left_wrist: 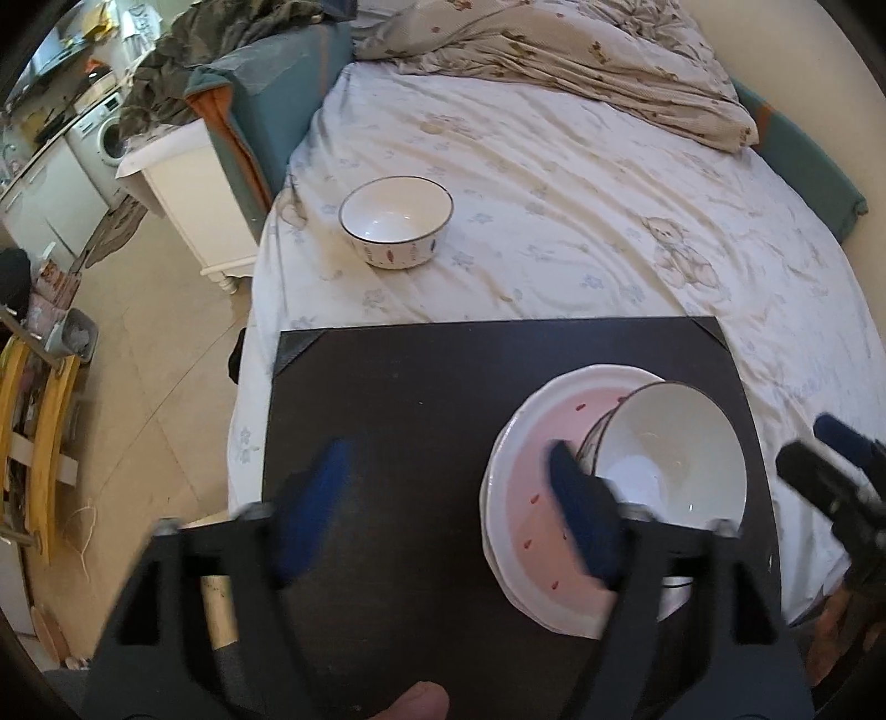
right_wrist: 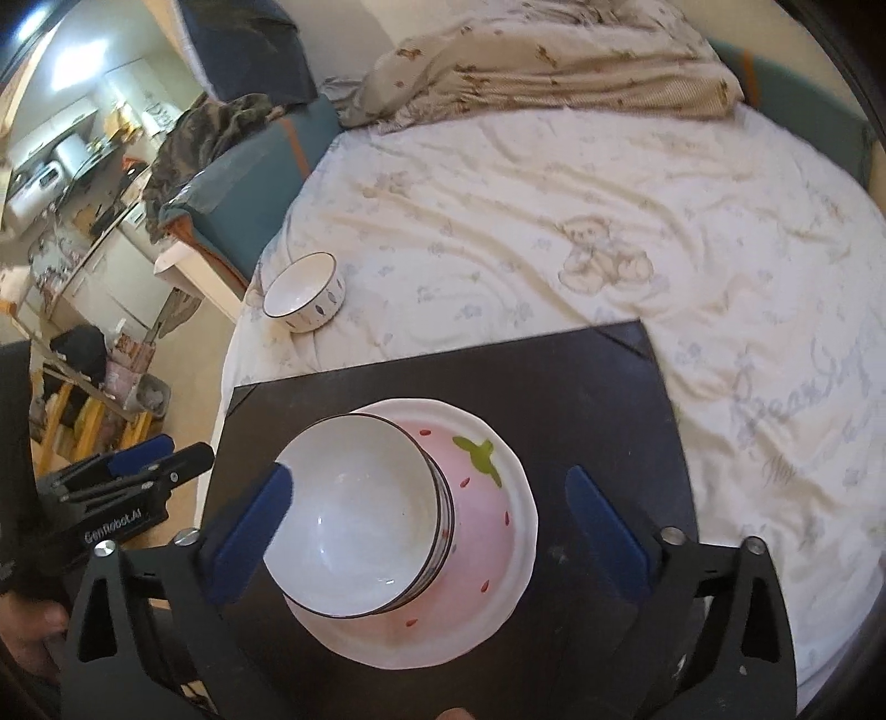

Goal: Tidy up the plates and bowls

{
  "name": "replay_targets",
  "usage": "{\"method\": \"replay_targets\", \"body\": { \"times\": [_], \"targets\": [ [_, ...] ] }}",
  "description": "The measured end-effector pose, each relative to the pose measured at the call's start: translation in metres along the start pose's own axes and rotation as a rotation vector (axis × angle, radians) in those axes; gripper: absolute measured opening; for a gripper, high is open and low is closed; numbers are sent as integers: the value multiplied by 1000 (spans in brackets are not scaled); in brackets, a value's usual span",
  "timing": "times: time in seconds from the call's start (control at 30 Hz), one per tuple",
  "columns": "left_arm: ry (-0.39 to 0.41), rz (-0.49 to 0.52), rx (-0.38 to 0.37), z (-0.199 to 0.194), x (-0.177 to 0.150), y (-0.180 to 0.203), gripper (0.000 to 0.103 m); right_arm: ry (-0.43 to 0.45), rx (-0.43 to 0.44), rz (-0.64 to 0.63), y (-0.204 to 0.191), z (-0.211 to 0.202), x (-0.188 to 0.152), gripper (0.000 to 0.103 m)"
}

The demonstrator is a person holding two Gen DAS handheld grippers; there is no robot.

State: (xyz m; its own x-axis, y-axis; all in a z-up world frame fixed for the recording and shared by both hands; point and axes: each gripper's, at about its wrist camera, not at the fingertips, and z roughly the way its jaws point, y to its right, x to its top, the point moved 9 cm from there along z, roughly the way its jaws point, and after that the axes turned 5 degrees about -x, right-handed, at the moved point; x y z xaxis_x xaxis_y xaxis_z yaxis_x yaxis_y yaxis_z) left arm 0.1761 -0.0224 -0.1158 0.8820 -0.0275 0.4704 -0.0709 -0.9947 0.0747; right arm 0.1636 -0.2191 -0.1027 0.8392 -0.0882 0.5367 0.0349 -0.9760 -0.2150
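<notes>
A white bowl with a dark rim [right_wrist: 360,509] sits in a pink strawberry plate [right_wrist: 487,531] stacked on another white plate, all on a black board [right_wrist: 581,399]. The bowl [left_wrist: 670,454] and plate [left_wrist: 531,471] also show in the left wrist view. A second white bowl [left_wrist: 396,221] stands alone on the bed sheet beyond the board; it also shows in the right wrist view [right_wrist: 304,291]. My right gripper [right_wrist: 426,531] is open, its fingers on either side of the bowl and plate. My left gripper [left_wrist: 448,509] is open and empty above the board, left of the stack.
The bed [left_wrist: 581,194] carries a crumpled quilt [left_wrist: 554,50] at the far end. A white nightstand [left_wrist: 183,188] and a teal chair [left_wrist: 266,111] stand left of the bed. Floor and clutter lie to the left.
</notes>
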Motion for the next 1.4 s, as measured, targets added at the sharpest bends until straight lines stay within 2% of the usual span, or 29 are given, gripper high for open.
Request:
{"method": "replay_targets", "body": {
  "times": [0.03,0.2,0.3,0.4,0.53,0.67,0.87,1.17,1.4],
  "targets": [
    [8,-3,4,-3,1,-1,89,-6,-17,-10,-1,0,-2,103],
    [29,-34,-24,-15,5,-5,96,3,-65,41,-1,-13,-11,103],
    [44,-67,-44,-26,8,-13,102,-35,-79,90,-6,-21,-16,103],
    [92,-139,-90,-42,19,-27,103,-58,-115,130,-12,-31,-9,103],
    [118,-160,-51,-49,26,-46,103,-71,-95,144,-26,-40,6,103],
    [99,-118,0,-47,22,-54,103,-55,-89,126,-36,-37,21,103],
    [61,-174,-15,-39,31,-63,103,-107,-69,117,-41,-8,31,103],
    [-20,-186,-27,-8,79,-63,103,-106,-63,114,-37,17,68,103],
    [-58,-270,-11,31,121,-101,103,-137,-41,95,-42,60,112,103]
  ]
}}
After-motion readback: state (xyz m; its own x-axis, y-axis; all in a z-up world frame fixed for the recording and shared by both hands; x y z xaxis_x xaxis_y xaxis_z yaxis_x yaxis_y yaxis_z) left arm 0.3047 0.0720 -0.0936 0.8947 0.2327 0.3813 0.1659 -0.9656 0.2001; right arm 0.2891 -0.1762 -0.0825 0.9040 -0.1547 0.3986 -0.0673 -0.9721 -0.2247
